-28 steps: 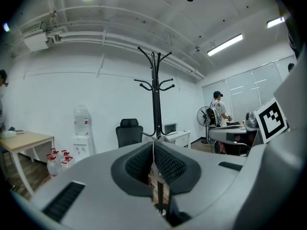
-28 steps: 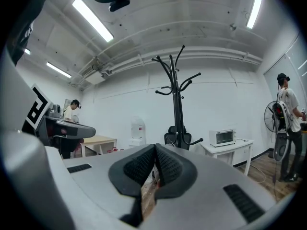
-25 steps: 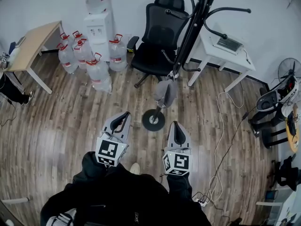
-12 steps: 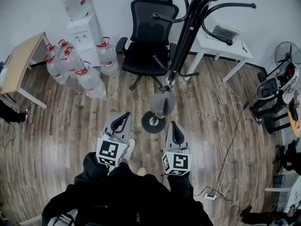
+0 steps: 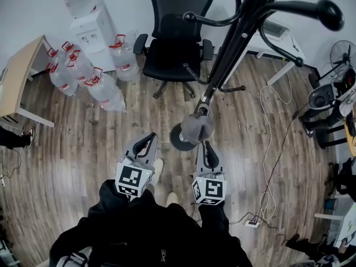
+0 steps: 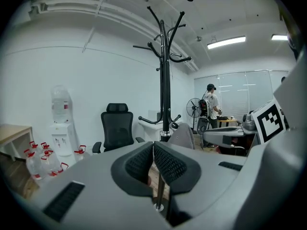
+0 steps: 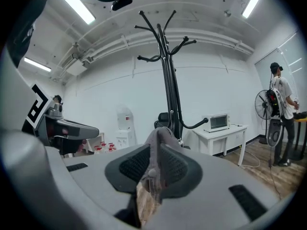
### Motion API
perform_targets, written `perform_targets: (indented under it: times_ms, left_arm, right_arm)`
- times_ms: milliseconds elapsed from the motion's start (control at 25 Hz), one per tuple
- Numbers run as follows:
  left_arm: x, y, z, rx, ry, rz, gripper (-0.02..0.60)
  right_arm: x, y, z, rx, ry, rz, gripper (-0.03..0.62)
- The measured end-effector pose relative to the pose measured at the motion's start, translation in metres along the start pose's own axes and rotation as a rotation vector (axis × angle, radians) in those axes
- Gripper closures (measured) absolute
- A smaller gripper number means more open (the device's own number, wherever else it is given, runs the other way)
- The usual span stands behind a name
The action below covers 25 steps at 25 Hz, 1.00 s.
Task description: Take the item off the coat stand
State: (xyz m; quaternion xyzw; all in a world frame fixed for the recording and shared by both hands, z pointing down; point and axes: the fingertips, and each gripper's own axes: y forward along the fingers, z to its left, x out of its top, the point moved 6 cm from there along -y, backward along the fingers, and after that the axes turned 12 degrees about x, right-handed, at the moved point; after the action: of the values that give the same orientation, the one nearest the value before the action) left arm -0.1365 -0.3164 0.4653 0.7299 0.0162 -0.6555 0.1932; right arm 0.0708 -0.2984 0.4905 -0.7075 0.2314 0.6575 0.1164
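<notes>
Head view: grey item [image 5: 196, 128] hangs on a low hook of the stand [image 5: 233, 43], just above the stand's base. L gripper [image 5: 147, 143] is near the base, to its left, clear of the item. R gripper [image 5: 207, 148] has its tips just below and beside the item; contact can't be confirmed from here.

Left gripper view: jaws together, nothing between them (only the stand's pole shows through the slit lower down). Item is on its hook, right of the pole.

Right gripper view: jaws are opening, gap narrow. Item lines up with the gap at the tips and seems to reach in between the pads; no firm pinch seen.

Status: approach done, R gripper at the item. Not yet done: grip, lift off the hook, carry clear of the stand. Judged approx. a third complete.
</notes>
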Motion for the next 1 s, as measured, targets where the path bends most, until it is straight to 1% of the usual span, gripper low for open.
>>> perform_targets:
  times_ms: [40,120,160,240,280,360,520,680,720,760,800,840,880,960,1000]
  left_arm:
    - [-0.001,0.003,0.001,-0.003,0.000,0.003,0.554]
    - [-0.002,0.008,0.002,-0.009,0.000,0.011,0.554]
    - [-0.002,0.010,0.002,-0.014,0.000,0.015,0.554]
    - [-0.001,0.014,0.002,-0.024,0.005,0.022,0.554]
    - [-0.001,0.015,0.003,-0.028,0.008,0.025,0.554]
    - [-0.002,0.018,0.004,-0.033,0.011,0.029,0.554]
    - [-0.007,0.021,0.009,-0.038,0.012,0.042,0.554]
    - [-0.013,0.023,0.015,-0.042,0.014,0.047,0.554]
    - [-0.015,0.024,0.016,-0.042,0.014,0.048,0.554]
    - [-0.016,0.024,0.016,-0.042,0.015,0.052,0.554]
    - [-0.018,0.024,0.016,-0.043,0.016,0.056,0.554]
    - [-0.019,0.024,0.016,-0.044,0.017,0.059,0.554]
    - [-0.018,0.024,0.016,-0.044,0.015,0.058,0.554]
    - [-0.018,0.023,0.017,-0.043,0.011,0.051,0.554]
    - [-0.019,0.022,0.017,-0.043,0.010,0.050,0.554]
  right_arm:
    - [-0.002,0.004,0.001,0.007,0.009,0.002,0.485]
    - [-0.005,0.011,0.002,0.016,0.021,0.007,0.454]
    - [-0.006,0.015,0.003,0.018,0.026,0.011,0.427]
    - [-0.010,0.023,0.005,0.019,0.039,0.028,0.347]
    - [-0.013,0.027,0.006,0.020,0.044,0.039,0.317]
    - [-0.020,0.034,0.009,0.024,0.045,0.063,0.278]
    - [-0.032,0.048,0.012,0.028,0.031,0.118,0.234]
    - [-0.043,0.058,0.011,0.008,0.018,0.154,0.233]
    - [-0.044,0.059,0.010,0.001,0.012,0.157,0.252]
    - [-0.045,0.059,0.009,-0.008,0.002,0.159,0.295]
    - [-0.045,0.058,0.007,-0.018,-0.011,0.160,0.354]
    - [-0.045,0.058,0.006,-0.028,-0.024,0.163,0.385]
    - [-0.044,0.057,0.006,-0.036,-0.033,0.165,0.398]
    - [-0.044,0.056,0.005,-0.048,-0.041,0.167,0.451]
    - [-0.044,0.055,0.005,-0.052,-0.042,0.168,0.463]
